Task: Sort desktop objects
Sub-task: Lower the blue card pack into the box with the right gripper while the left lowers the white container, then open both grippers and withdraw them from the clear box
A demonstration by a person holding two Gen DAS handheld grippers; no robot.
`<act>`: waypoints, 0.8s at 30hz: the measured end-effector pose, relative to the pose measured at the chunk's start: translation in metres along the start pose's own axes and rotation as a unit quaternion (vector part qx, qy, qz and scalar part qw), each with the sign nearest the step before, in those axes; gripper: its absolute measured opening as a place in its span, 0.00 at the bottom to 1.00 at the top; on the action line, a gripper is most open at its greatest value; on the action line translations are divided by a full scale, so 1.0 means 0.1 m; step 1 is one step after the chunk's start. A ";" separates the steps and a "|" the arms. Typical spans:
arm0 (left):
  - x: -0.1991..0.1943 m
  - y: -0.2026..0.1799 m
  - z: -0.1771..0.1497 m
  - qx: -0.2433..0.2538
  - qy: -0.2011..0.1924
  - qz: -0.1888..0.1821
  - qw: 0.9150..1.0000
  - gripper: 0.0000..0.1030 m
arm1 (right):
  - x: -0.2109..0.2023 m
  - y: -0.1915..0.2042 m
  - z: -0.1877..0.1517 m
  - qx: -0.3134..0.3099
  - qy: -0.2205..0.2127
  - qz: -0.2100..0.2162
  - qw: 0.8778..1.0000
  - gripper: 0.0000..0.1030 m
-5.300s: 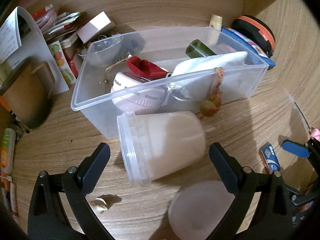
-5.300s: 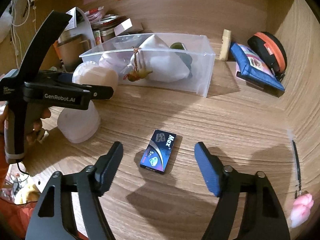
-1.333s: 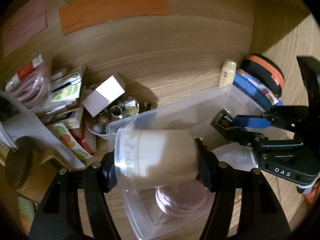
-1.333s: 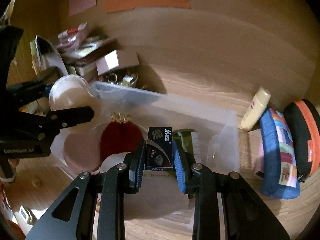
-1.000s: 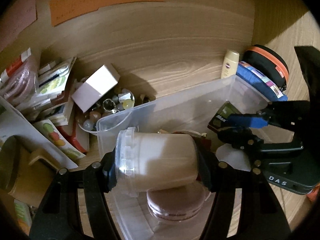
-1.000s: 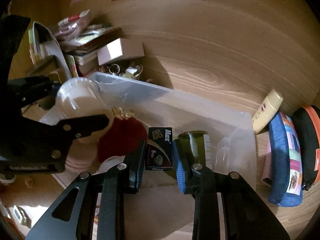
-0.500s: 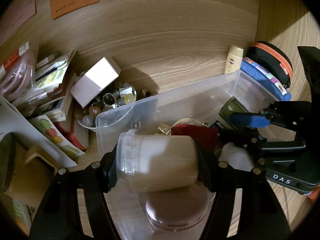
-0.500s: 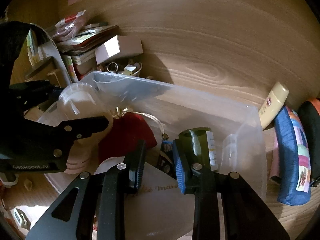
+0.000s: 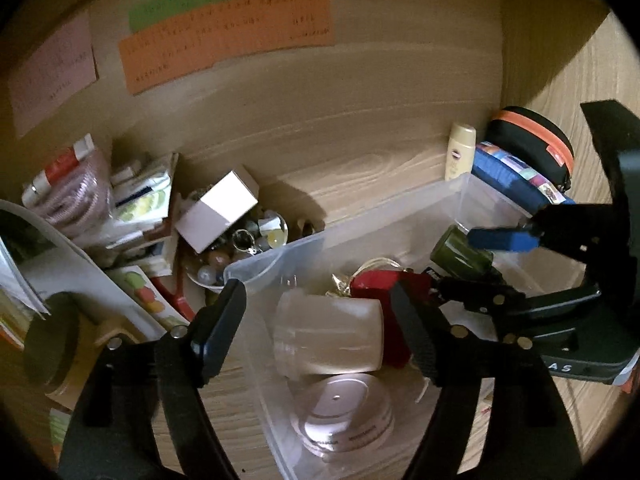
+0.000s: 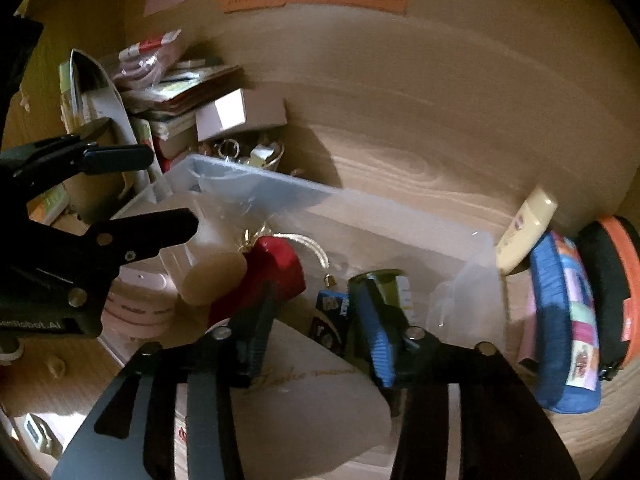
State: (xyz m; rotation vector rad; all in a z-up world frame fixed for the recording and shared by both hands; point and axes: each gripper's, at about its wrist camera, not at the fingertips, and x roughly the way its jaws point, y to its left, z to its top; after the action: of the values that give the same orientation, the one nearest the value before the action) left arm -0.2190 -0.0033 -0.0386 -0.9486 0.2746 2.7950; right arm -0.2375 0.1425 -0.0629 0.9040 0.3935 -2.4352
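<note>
The wooden surface [image 9: 360, 184] carries one clear plastic bin [image 9: 280, 252], and three paper notes, pink, green and orange [image 9: 228, 40], hang on the wall behind. Left of the bin stands a heap of booklets and packets [image 9: 136, 208], one white box [image 9: 218, 210] on top of a small bowl of trinkets [image 9: 248, 240]. Right of it lie one cream tube [image 9: 460, 152], one blue pouch [image 10: 568, 320] and one black case with an orange zip [image 9: 536, 136].

Inside the bin, one frosted jar [image 9: 328, 336] lies on its side upon a round pink container [image 9: 344, 416], touching a red pouch [image 10: 276, 272]. One dark green bottle [image 9: 460, 254] and one small blue Max box [image 10: 332, 316] lie beside a white bag [image 10: 304, 400].

The left gripper [image 9: 320, 316] hovers over the jar, its jaws opening and clear of it; half a second ago they clamped the jar. The right gripper [image 10: 316, 324] has its jaws opening above the Max box, which a second ago sat gripped between them and now rests in the bin.
</note>
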 end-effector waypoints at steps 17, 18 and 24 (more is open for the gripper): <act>-0.73 -0.14 -0.11 0.022 -0.056 0.041 0.997 0.92 | -0.67 0.08 -0.07 0.019 -0.043 -0.035 0.998 0.82; -0.78 -0.15 -0.13 0.022 -0.058 0.043 0.997 0.93 | -0.72 0.10 -0.09 0.020 -0.046 -0.036 0.998 0.82; -1.02 -0.14 -0.29 0.011 -0.066 0.054 0.996 0.96 | -0.95 0.27 -0.21 0.017 -0.055 -0.038 0.998 0.83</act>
State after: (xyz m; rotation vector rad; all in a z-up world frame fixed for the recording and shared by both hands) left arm -0.1188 -0.0072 -0.0002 -0.7624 0.3456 2.9297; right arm -0.1506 0.1632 -0.0172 0.7768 0.3520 -2.5554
